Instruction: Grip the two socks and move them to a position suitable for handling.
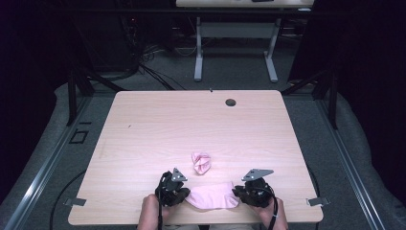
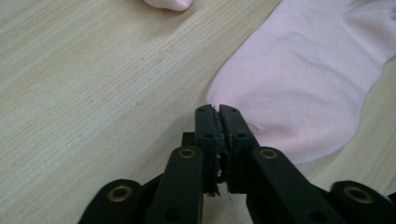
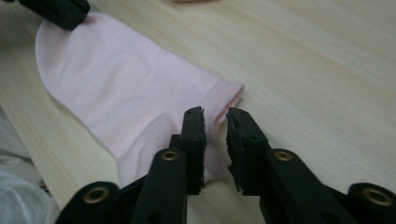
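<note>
You have the flat pink sock (image 1: 212,197) at the bench's (image 1: 158,124) near edge. Your left hand-held gripper (image 2: 217,110) is clenched on its toe; your right hand-held gripper (image 3: 215,116) hangs parted over the cuff. Next, likely close it there, beside the balled sock (image 1: 201,162).

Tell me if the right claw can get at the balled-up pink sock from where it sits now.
Probably yes. The right claw sits open at one end of the flat pink sock, and the balled-up sock lies just beyond on bare table, with nothing between. The left claw is off to the side.
</note>
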`<state>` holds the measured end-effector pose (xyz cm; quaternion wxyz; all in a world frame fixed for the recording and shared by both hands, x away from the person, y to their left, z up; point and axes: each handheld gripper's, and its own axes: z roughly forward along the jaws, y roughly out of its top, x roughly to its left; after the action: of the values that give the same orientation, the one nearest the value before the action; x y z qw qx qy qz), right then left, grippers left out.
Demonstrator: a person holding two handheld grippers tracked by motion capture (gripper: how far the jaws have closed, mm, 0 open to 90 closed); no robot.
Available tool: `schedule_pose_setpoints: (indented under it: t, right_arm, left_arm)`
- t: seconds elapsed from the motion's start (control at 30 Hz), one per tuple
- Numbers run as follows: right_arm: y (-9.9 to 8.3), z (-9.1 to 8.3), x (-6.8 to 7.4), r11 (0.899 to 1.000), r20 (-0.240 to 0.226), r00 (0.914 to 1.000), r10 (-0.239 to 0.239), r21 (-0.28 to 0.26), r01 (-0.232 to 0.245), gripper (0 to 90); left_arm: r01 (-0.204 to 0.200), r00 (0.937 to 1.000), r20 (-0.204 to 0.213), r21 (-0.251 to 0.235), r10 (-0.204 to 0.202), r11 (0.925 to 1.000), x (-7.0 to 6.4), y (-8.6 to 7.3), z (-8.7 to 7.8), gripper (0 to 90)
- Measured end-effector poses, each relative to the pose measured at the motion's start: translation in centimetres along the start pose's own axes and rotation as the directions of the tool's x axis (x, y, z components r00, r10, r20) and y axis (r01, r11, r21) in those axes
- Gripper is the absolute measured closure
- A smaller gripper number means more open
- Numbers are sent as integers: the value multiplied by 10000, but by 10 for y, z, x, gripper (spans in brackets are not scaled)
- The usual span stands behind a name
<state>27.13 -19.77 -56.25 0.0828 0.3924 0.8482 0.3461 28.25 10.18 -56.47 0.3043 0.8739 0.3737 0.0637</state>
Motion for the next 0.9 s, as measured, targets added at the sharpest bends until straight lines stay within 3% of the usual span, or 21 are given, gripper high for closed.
schedule_pose_setpoints:
  t: [0.13, 0.3, 0.43, 0.67, 0.9]
  right_arm:
    - [1, -7, -10, 9985, 31, 9999, 152, -531, -150, 647]
    - [7, -10, -18, 9982, 140, 9999, 91, -598, -83, 479]
    - [16, -11, -20, 9983, 279, 9996, -96, -571, 112, 342]
    - [38, -4, -18, 9974, 407, 9974, -587, -402, 604, 183]
    - [62, 0, -15, 9918, 306, 9918, -1239, -281, 1247, 143]
  left_arm:
    - [244, 9997, 22, -317, -243, 9992, 5, -1, -5, 603]
    - [551, 9984, -96, -758, -560, 9956, 12, -4, -12, 350]
    - [624, 9976, -230, -1057, -652, 9924, 19, -6, -19, 220]
    - [756, 9946, -610, -1345, -844, 9880, 30, -10, -29, 104]
    - [972, 9892, -940, -1554, -1127, 9830, 42, -14, -34, 38]
